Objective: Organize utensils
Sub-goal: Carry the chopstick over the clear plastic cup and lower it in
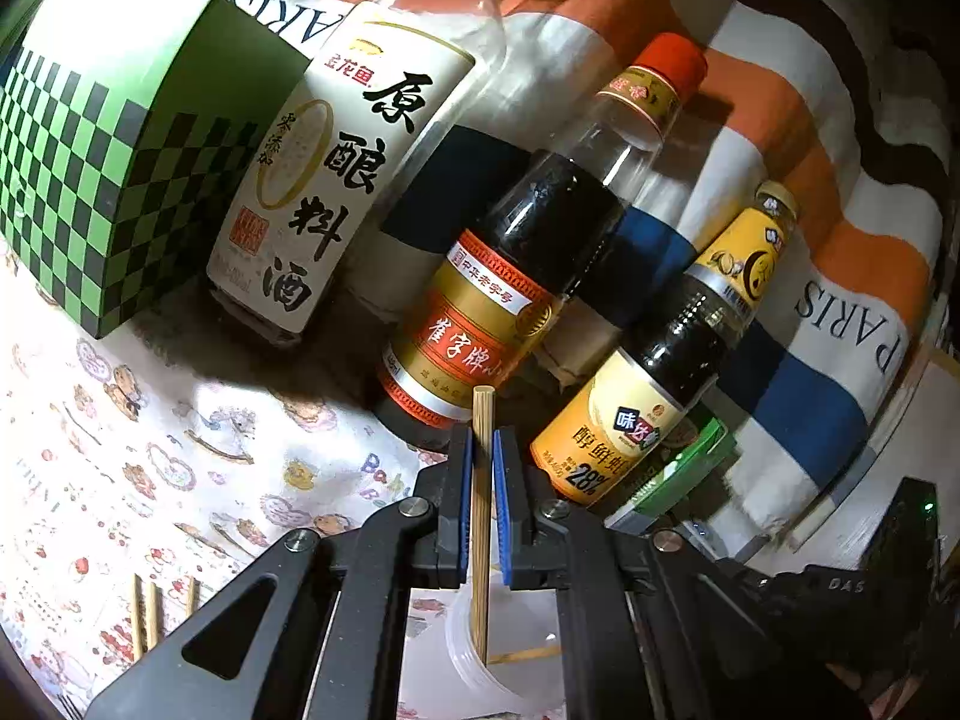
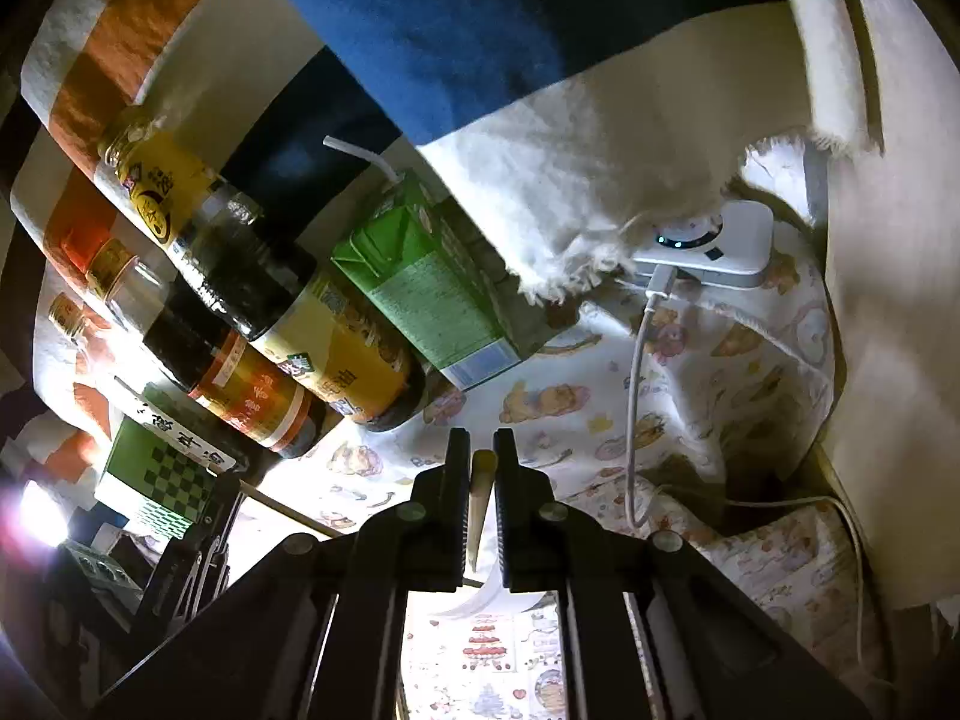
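left gripper [image 1: 482,450]: jaws closed on a wooden chopstick [image 1: 481,516], held near-upright; its lower end sits inside the mouth of a clear plastic cup [image 1: 474,654].
right gripper [image 2: 482,468]: jaws clamped on a second chopstick [image 2: 480,498], tip pointing down toward a white cup rim [image 2: 480,600] just below.
cup contents: one stick [image 1: 525,654] already lying inside.
loose chopsticks [image 1: 147,612]: three or so on the patterned tablecloth [image 1: 180,450], toward its near left edge.
back edge: sauce bottles [image 1: 480,312], checkered box [image 1: 108,168], green carton [image 2: 420,288].
step: dropping sticks into the cup, both hands loaded.
next: release left stick once seated, then line up right stick over the mouth; cup looks light, may tip.
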`<control>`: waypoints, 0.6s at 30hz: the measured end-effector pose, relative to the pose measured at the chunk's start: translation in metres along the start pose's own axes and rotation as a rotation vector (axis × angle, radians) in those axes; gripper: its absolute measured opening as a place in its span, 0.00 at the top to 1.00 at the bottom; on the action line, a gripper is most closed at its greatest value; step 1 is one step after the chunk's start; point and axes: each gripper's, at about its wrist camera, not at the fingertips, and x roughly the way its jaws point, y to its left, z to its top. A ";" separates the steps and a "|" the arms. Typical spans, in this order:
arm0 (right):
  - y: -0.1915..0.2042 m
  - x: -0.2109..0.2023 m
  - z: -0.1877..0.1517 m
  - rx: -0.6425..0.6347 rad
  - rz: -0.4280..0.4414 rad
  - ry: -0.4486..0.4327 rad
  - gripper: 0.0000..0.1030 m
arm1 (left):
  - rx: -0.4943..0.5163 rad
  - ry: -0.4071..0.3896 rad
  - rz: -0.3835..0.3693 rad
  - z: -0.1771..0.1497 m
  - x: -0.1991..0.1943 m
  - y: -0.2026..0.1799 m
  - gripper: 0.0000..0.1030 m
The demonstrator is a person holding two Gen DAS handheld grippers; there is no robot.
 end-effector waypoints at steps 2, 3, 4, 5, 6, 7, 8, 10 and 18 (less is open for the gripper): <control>-0.002 -0.002 0.001 0.001 -0.008 -0.008 0.92 | 0.013 -0.002 0.001 -0.001 0.001 -0.002 0.95; -0.002 -0.002 0.002 0.001 -0.008 -0.008 0.92 | 0.014 0.003 -0.007 -0.001 0.002 -0.003 0.95; -0.003 -0.003 0.002 0.000 -0.006 -0.007 0.92 | 0.013 0.005 -0.009 -0.001 0.002 -0.003 0.94; -0.003 -0.003 0.003 0.003 -0.006 -0.007 0.92 | 0.016 0.003 -0.007 -0.002 0.002 -0.003 0.94; -0.004 -0.003 0.003 0.005 -0.008 -0.009 0.92 | 0.021 0.003 -0.005 -0.002 0.003 -0.004 0.94; -0.004 -0.003 0.003 0.005 -0.011 -0.010 0.92 | 0.026 0.004 -0.005 -0.002 0.003 -0.004 0.94; -0.005 -0.003 0.003 0.004 -0.013 -0.011 0.92 | 0.033 0.004 -0.004 -0.002 0.003 -0.005 0.95; -0.006 -0.004 0.003 0.004 -0.015 -0.012 0.92 | 0.038 0.006 -0.001 -0.003 0.003 -0.006 0.94; -0.007 -0.003 0.004 0.005 -0.024 -0.012 0.92 | 0.083 0.024 -0.001 -0.007 0.006 -0.016 0.94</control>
